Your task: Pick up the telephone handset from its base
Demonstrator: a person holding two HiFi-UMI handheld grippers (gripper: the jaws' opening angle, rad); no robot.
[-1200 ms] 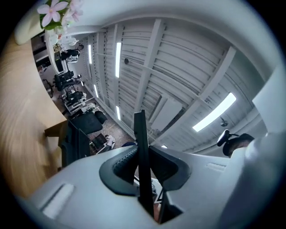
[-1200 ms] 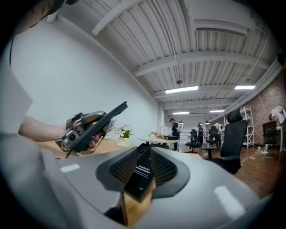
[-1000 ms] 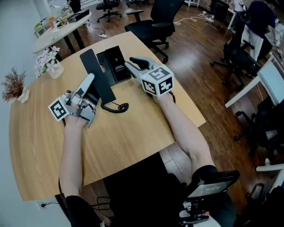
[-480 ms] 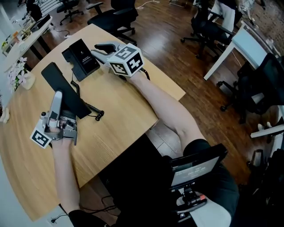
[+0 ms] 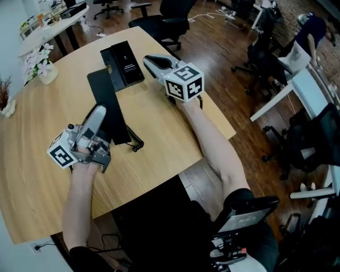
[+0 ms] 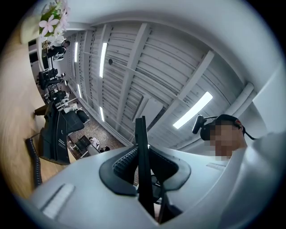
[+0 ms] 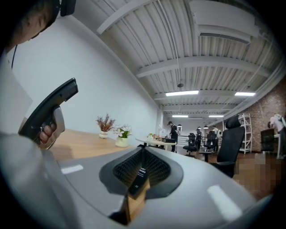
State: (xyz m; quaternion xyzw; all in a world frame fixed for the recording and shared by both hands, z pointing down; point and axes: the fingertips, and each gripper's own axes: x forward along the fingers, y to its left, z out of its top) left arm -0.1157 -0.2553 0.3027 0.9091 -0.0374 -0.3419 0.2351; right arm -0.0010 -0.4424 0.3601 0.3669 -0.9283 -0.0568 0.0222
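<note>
The black telephone base (image 5: 125, 61) lies at the table's far side. The handset (image 5: 106, 98), a long black slab, is off the base and tilted up. My left gripper (image 5: 99, 112) is shut on its near end. In the left gripper view the handset (image 6: 141, 129) stands edge-on between the pads of the left gripper (image 6: 144, 172). A coiled cord (image 5: 135, 144) trails on the wood. My right gripper (image 5: 149, 59) points level at the base's right edge. Its jaws are closing to a thin slit (image 7: 141, 163), through which the base's printed face (image 7: 138, 177) and wood show.
A vase of pale flowers (image 5: 40, 66) and a dried plant (image 5: 4, 98) stand at the table's far left. Black office chairs (image 5: 170, 16) are beyond the table, and more desks and chairs (image 5: 297, 79) fill the room at the right.
My left gripper has carried the handset away from the base, toward the near left. The right gripper has stayed beside the base.
</note>
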